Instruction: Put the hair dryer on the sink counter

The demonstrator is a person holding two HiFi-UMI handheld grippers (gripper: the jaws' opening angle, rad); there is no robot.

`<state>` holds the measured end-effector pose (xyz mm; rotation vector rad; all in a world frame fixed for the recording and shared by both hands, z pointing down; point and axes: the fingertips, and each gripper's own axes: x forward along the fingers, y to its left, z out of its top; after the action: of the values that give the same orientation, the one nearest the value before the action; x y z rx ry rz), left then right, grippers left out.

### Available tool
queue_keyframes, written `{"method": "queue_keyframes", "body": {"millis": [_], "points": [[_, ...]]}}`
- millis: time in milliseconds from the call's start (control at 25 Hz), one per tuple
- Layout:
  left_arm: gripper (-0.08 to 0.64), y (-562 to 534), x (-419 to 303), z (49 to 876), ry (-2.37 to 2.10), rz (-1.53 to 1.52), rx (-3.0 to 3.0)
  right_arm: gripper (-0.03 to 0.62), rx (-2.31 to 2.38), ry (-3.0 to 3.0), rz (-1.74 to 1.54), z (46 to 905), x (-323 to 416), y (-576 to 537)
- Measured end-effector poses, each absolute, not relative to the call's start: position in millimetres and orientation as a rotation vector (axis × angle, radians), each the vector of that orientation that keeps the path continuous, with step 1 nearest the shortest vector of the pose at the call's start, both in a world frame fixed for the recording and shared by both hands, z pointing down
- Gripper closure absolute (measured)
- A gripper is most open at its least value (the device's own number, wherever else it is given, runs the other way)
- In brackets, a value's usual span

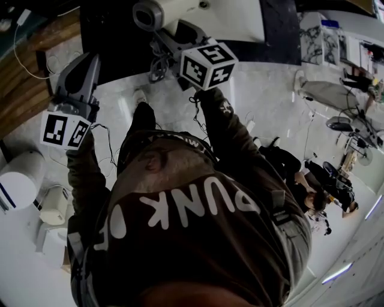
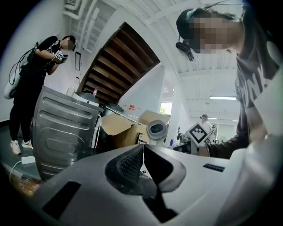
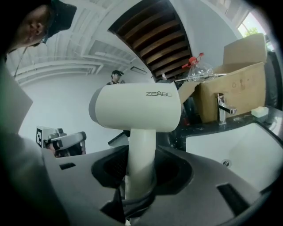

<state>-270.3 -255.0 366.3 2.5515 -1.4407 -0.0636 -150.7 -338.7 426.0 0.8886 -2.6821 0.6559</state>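
A white hair dryer (image 3: 135, 108) stands upright in the right gripper view, and my right gripper (image 3: 141, 170) is shut on its handle, with the cord bunched below the jaws. From the head view, the dryer's grey nozzle end (image 1: 150, 13) points up-left, just beyond the right gripper (image 1: 171, 37), over the edge of the dark sink counter (image 1: 282, 30) and the white basin (image 1: 234, 15). My left gripper (image 1: 81, 75) is held apart at the left, its jaws (image 2: 143, 163) shut on nothing. The left gripper view shows the dryer (image 2: 157, 130) from afar.
A chrome faucet (image 3: 223, 108) and a cardboard box (image 3: 239, 84) stand behind the basin (image 3: 247, 145). A metal appliance (image 2: 66, 128) and a person in black (image 2: 35, 79) are off to the left. A white canister (image 1: 21, 180) and loose cables (image 1: 108, 141) lie on the floor.
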Motion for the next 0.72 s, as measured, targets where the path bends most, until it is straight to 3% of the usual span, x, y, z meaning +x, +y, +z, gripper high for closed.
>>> {"method": "queue_keyframes", "body": {"millis": [720], "points": [[0.554, -282, -300, 371, -1.46, -0.105, 2.522, 0.428, 0.825, -2.189, 0.688, 516, -194, -397]]}}
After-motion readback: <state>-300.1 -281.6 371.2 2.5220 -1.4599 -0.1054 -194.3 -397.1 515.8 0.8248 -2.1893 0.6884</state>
